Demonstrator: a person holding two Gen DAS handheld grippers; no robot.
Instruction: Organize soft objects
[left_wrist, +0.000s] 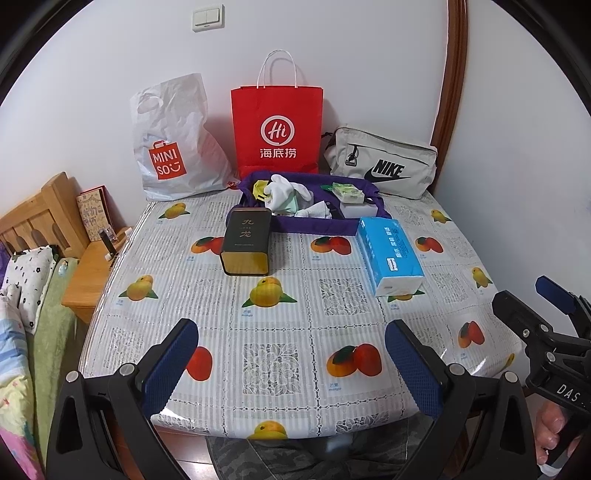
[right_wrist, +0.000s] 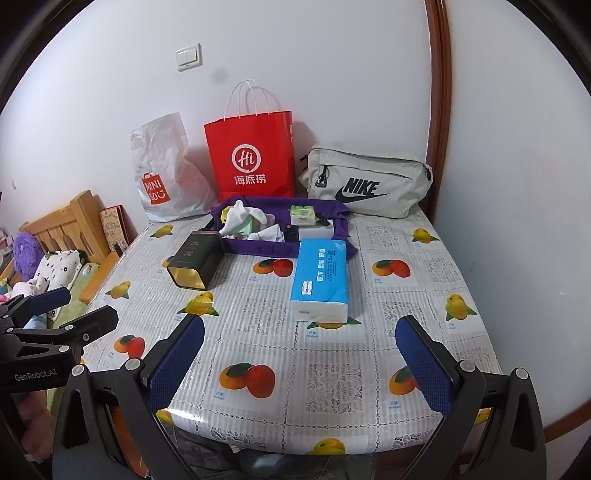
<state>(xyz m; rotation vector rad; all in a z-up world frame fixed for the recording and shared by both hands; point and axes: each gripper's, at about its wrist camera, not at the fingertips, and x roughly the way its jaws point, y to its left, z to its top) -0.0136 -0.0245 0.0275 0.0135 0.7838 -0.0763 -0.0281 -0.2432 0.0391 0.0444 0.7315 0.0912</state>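
Note:
A blue tissue pack (left_wrist: 389, 254) (right_wrist: 320, 278) lies on the fruit-print table (left_wrist: 288, 332) (right_wrist: 332, 354). Behind it a purple fabric tray (left_wrist: 314, 224) (right_wrist: 258, 247) holds white and pale green cloths (left_wrist: 291, 195) (right_wrist: 247, 221), a small green tissue packet (left_wrist: 347, 192) (right_wrist: 303, 215) and a white box (left_wrist: 358, 210). My left gripper (left_wrist: 291, 362) is open and empty above the table's near edge. My right gripper (right_wrist: 300, 360) is open and empty beside it, and shows in the left wrist view (left_wrist: 532, 306).
A dark tin (left_wrist: 246, 242) (right_wrist: 195, 262) lies on its side left of the tray. A white Miniso bag (left_wrist: 173, 147) (right_wrist: 162, 177), a red paper bag (left_wrist: 277, 129) (right_wrist: 251, 158) and a grey Nike pouch (left_wrist: 384, 164) (right_wrist: 365, 184) stand along the wall. A bed and wooden nightstand (left_wrist: 92, 273) are to the left.

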